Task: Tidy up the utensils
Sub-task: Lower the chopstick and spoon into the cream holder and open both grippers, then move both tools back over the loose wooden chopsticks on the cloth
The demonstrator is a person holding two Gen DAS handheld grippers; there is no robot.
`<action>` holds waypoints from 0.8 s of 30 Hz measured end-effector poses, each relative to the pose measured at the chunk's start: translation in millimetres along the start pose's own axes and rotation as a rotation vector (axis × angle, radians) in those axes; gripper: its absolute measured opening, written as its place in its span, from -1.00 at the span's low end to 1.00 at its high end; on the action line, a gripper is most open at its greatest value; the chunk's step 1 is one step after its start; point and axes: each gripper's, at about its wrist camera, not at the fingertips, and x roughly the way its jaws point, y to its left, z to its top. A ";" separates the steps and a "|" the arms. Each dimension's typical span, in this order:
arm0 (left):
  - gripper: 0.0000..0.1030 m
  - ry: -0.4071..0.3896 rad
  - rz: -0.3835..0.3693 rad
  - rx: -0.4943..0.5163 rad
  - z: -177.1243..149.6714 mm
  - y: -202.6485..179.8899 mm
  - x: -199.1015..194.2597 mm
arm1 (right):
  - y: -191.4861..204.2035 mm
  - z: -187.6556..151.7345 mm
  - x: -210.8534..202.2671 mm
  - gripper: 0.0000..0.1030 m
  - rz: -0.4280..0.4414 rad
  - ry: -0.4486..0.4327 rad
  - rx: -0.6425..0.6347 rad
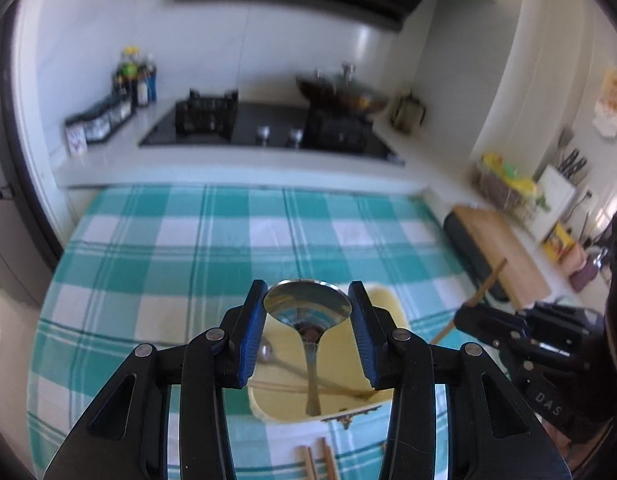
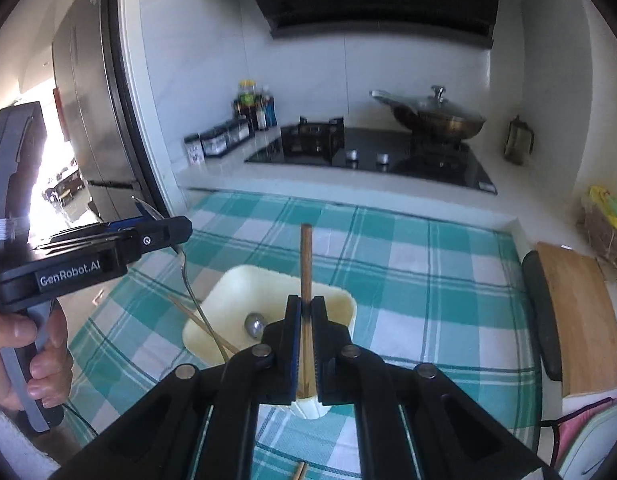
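Your left gripper pinches a metal spoon by its bowl, the blue pads pressed against either side, and the handle hangs down over the cream tray on the teal checked tablecloth. In the right wrist view you can see that same gripper from the side, your hand wrapped round its grip, with the spoon's handle trailing down toward the tray's left edge. Your right gripper is pressed tight on a single wooden chopstick, which stands up past the fingertips while its lower end runs down between the pads, right over the tray. Inside the tray lie a second spoon, its bowl showing just left of your right fingers, and a pair of pale chopsticks angled across the left part. In the left wrist view the second spoon lies slanted behind your held one, and two more brown chopstick ends rest on the cloth just in front of the tray. Beyond the cloth, the hob carries a lidded wok, and a wooden cutting board sits at the right edge of the counter, beside the cloth
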 end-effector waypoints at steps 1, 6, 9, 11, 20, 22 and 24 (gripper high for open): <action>-0.19 0.020 0.004 -0.004 -2.2 0.7 9.9 | -1.4 -0.2 11.0 -0.90 -0.001 0.032 0.001; -0.16 0.072 0.005 -0.026 -12.0 5.5 34.9 | -4.7 -3.1 48.7 -0.86 0.009 0.074 0.028; 0.18 0.055 -0.024 -0.029 -16.0 7.7 22.3 | -10.1 -4.4 49.6 -0.50 0.039 0.036 0.064; 0.34 0.034 -0.034 -0.013 -23.8 9.4 1.7 | -12.6 -7.8 37.3 -0.30 0.047 -0.018 0.086; 0.83 0.160 0.052 0.082 -147.5 37.1 -61.3 | -22.0 -99.2 -56.6 -0.01 -0.057 -0.099 0.045; 0.83 0.186 0.078 0.069 -184.9 44.0 -62.4 | -26.0 -145.5 -64.5 -0.01 -0.118 -0.058 0.045; 0.83 0.192 0.099 0.032 -217.4 48.4 -63.0 | -29.9 -192.2 -66.1 -0.01 -0.179 -0.003 0.063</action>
